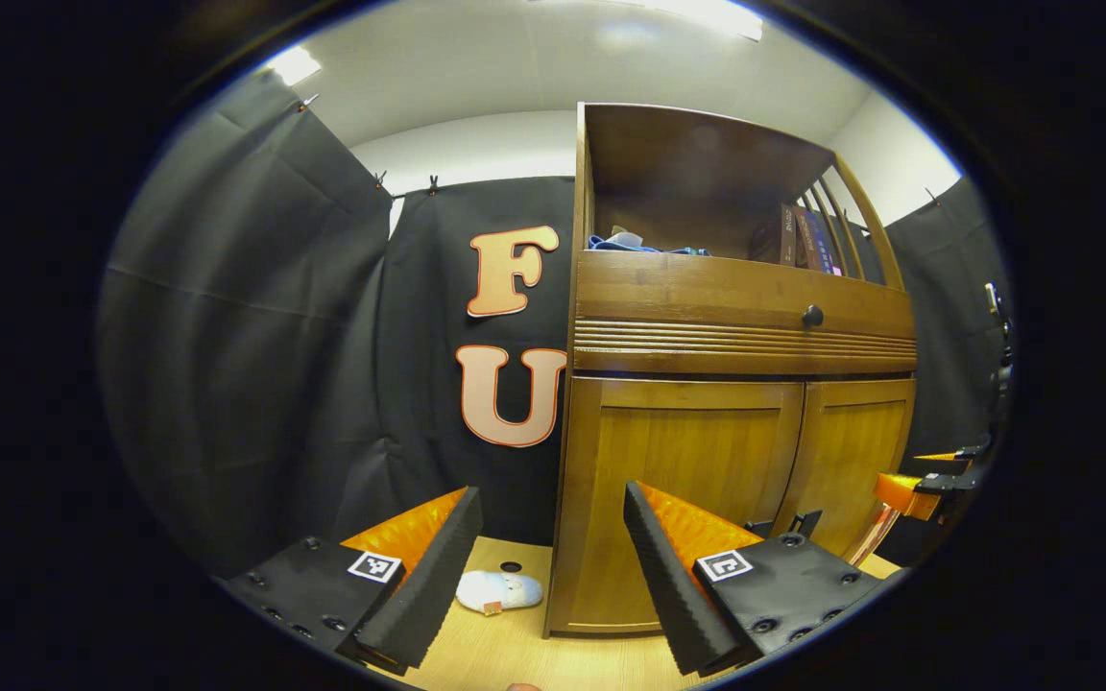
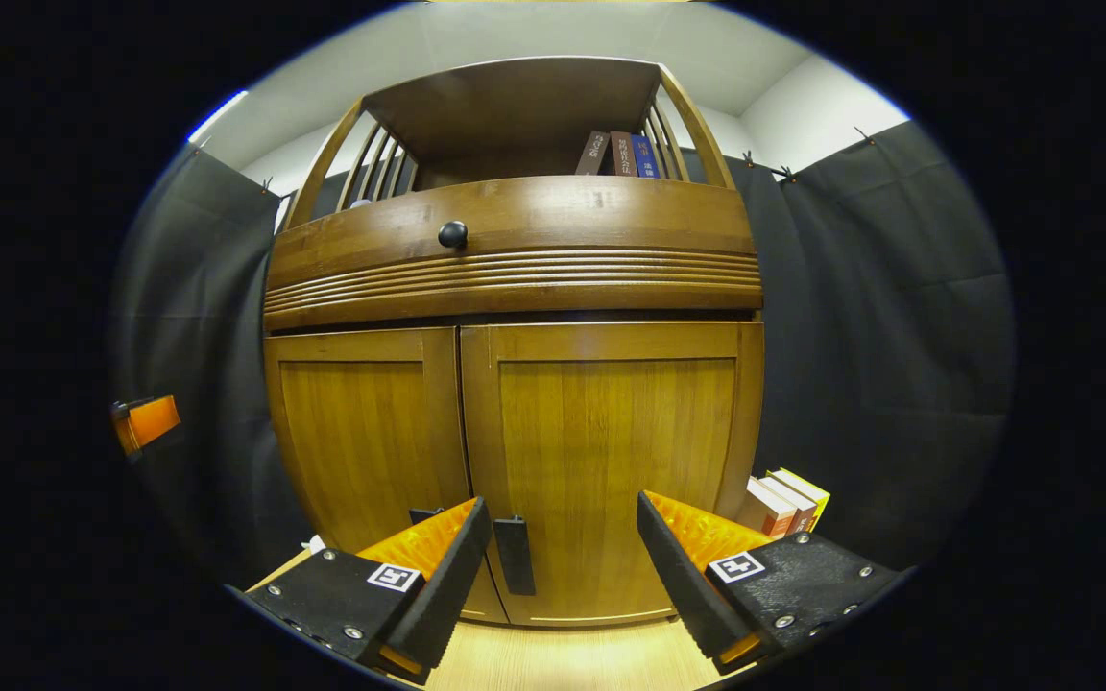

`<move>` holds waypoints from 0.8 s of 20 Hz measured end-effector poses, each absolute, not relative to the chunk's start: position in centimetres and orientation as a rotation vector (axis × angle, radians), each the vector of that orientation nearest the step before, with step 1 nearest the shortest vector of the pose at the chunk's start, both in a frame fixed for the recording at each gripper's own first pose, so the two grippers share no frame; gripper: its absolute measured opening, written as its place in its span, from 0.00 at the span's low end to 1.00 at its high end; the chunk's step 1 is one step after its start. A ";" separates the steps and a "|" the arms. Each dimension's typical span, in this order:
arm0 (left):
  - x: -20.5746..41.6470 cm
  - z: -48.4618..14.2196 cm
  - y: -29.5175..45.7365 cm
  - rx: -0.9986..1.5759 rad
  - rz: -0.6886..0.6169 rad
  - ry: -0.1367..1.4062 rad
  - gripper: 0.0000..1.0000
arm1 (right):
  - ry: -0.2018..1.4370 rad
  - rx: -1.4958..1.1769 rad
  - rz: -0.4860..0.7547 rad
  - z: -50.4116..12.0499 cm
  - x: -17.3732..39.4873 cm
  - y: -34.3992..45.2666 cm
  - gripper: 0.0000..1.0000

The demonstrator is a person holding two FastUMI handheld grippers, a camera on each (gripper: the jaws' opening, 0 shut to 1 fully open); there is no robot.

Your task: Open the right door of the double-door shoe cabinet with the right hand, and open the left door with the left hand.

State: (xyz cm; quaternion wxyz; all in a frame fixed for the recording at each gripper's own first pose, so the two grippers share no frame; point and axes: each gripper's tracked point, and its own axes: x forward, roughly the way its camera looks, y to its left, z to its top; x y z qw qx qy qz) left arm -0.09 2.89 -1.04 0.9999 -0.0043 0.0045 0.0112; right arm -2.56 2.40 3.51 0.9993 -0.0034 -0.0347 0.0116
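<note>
Right gripper [image 2: 561, 566]: jaws spread wide, holding nothing, touching nothing, aimed at the low centre of the shoe cabinet [image 2: 515, 288]. Between its fingers sits the right door's handle [image 2: 514, 555], a dark upright pull low on the right door [image 2: 611, 461], just beside the centre seam. The left door's handle [image 2: 426, 514] peeks out behind the left finger. Left gripper [image 1: 553, 566]: jaws also wide apart and empty, pointing at the cabinet's left front corner, with the left door [image 1: 678, 470] ahead and its handle [image 1: 807, 523] off past the right finger, apart from it. The other gripper [image 1: 918, 489] shows at the far right edge of the left gripper view. Both doors look shut and flush. Handling guess: solid wood panels, stiff, hinged on the outer edges, so moderate swing resistance and maybe a catch at the seam; not fragile. The handles are small, rigid and likely smooth, so close across the pull's narrow width and draw outward along the hinge arc; the door face gives no other hold. Cabinet looks heavy enough to stay put. It stands on a pale wood floor [image 2: 563, 662]. Around it: a drawer knob [image 2: 452, 234] above the doors, books [image 2: 620, 154] on the top shelf, more books [image 2: 788, 504] on the floor at the cabinet's right, and a small pale plush item [image 1: 500, 590] on the floor at its left.
</note>
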 end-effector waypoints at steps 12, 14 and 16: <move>-0.4 -0.9 3.2 -0.007 0.055 -0.012 0.93 | -0.044 -0.021 0.025 1.4 -2.0 2.9 1.00; -0.5 -0.9 3.2 -0.010 0.072 -0.018 0.93 | -0.041 -0.020 0.033 0.9 -1.7 3.2 1.00; -0.3 -0.9 3.4 -0.011 0.076 -0.018 0.94 | -0.028 -0.014 0.049 0.2 -1.3 3.9 1.00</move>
